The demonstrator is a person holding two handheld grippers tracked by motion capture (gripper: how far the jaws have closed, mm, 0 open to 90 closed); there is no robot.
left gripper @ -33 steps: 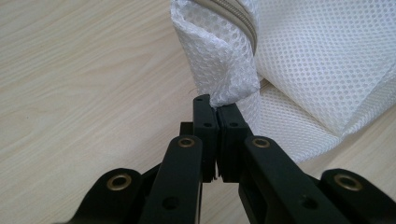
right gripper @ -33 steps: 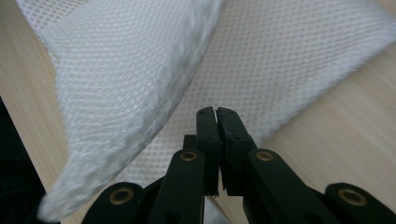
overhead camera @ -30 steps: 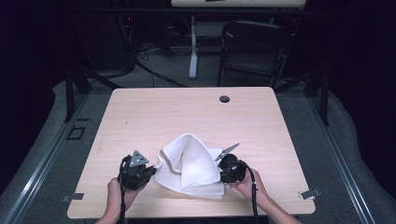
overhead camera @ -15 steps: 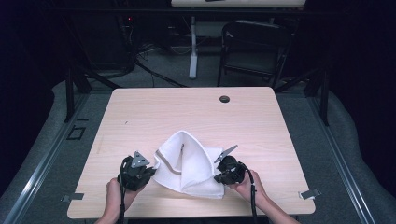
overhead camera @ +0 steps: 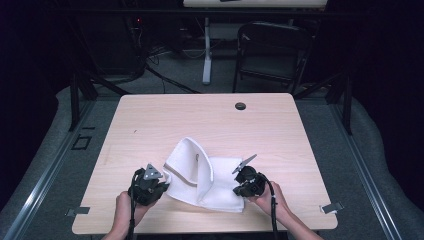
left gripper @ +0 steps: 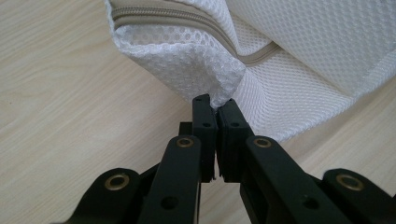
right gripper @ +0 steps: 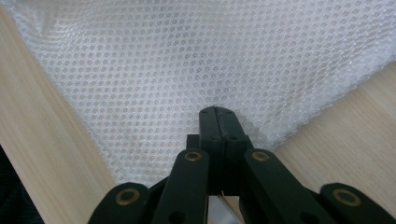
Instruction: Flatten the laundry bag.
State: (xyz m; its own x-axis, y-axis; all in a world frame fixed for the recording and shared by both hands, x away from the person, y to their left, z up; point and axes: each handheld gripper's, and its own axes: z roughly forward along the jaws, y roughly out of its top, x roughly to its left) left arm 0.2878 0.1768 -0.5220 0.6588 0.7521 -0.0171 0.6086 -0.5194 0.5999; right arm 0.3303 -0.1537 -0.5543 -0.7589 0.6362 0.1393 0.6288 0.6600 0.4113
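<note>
- Lying on the near middle of the light wooden surface, between the two hands: a white mesh bag, with one part arching up in a loop and the rest spread flat.
- Gripping the bag's left edge: left hand-held gripper, at the near left of the surface, clenched on a pinch of mesh.
- Showing just above that pinch in the left gripper view: a beige zipper running along the raised edge of the mesh, the fabric lifting off the wood there.
- Standing up near the bag's middle in the high view: the looped fold, leaning over the flat part.
- Gripping the bag's right side: right hand-held gripper, at the near right, jaws pressed tight together on the mesh.
- Spreading away from the shut jaws in the right gripper view: flat white netting, with bare wood on either side.
- Sitting well apart, near the far edge: a small dark round grommet.
</note>
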